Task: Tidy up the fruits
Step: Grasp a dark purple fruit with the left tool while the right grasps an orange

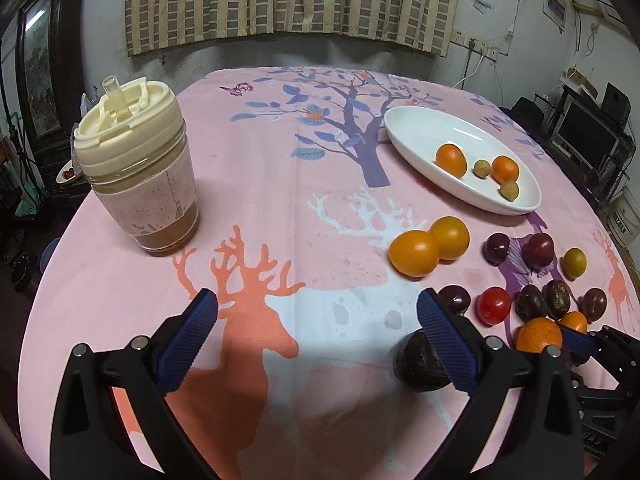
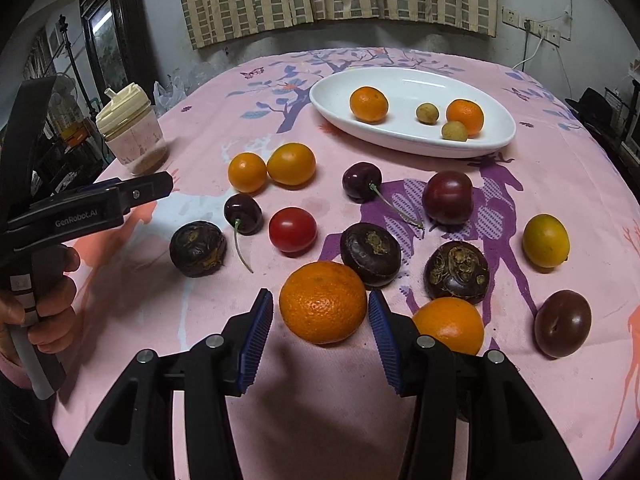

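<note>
A white oval dish (image 2: pixel 404 80) at the back holds two mandarins and two small tan fruits. It also shows in the left wrist view (image 1: pixel 416 128). Loose fruit lies in front of it on the pink cloth. My right gripper (image 2: pixel 321 312) is open, its blue pads on either side of a mandarin (image 2: pixel 322 301) that rests on the cloth, with small gaps. My left gripper (image 1: pixel 318 316) is open and empty above the cloth; a dark water chestnut (image 1: pixel 416 364) lies by its right finger.
Loose on the cloth are two orange fruits (image 2: pixel 272 166), cherries (image 2: pixel 243 208), a red tomato (image 2: pixel 292 230), dark plums (image 2: pixel 447 197), water chestnuts (image 2: pixel 456 272), a yellow fruit (image 2: pixel 545 241) and another mandarin (image 2: pixel 450 322). A lidded jar (image 1: pixel 138 168) stands at the left.
</note>
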A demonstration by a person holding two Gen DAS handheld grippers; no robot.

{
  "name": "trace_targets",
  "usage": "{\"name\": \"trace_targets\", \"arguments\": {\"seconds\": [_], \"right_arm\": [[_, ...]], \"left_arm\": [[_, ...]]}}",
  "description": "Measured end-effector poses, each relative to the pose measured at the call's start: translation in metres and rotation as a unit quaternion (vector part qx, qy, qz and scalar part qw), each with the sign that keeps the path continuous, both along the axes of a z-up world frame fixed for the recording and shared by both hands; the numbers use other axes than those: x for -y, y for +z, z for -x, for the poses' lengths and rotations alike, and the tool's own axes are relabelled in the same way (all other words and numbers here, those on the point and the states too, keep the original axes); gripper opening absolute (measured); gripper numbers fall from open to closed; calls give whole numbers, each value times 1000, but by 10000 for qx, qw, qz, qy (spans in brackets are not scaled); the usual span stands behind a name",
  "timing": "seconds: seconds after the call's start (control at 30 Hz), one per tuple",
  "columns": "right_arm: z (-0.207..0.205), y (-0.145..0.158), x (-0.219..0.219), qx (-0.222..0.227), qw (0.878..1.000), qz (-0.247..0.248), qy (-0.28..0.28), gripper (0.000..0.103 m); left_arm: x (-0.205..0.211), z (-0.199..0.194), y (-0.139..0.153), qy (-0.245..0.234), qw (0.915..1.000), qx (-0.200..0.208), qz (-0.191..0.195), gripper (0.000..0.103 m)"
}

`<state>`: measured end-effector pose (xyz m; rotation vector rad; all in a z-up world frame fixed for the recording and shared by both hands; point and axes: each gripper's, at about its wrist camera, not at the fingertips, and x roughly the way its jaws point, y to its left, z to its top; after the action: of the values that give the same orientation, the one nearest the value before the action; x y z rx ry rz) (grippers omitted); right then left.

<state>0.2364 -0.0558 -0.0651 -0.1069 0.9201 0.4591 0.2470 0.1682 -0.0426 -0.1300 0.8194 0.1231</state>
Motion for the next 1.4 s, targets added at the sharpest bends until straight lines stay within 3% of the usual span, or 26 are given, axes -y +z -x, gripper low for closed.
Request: {"name": "trace_targets", "arguments": {"seconds": [0.17,0.3,0.43,0.6,0.7,0.77,0.9,1.17,1.4], "right_arm": [[-3,-3,-2,-100,9999,40,-17,50],[0,1,3,-19,10000,-28,-84,43],[8,15,19,67,9993,-322,-160,43],[15,29,35,213,9986,-425,-252,43],[17,32,40,231,9979,-530,-284,43],[17,33,43,250,9979,-535,-276,43],[19,33,46,264,9976,-581,-254,43],[20,32,54,239,9972,-653,-284,43],[17,35,63,238,9966,-729,-295,43]], "left_arm": [[-3,-1,-1,20,10000,-61,64,98],[-4,-1,-2,44,9999,-79,86,98],[-3,0,-4,-56,9998,-146,138,98],[20,9,-5,-1071,9934,-161,382,98],[45,17,-9,-1508,9885,-130,-32,96],[56,17,-13,-1682,9853,-212,-193,81],[60,9,-24,-1763,9831,-472,-133,68],[54,3,-31,-1763,9821,-648,154,62],[57,4,-31,-1866,9802,-641,176,46]]}}
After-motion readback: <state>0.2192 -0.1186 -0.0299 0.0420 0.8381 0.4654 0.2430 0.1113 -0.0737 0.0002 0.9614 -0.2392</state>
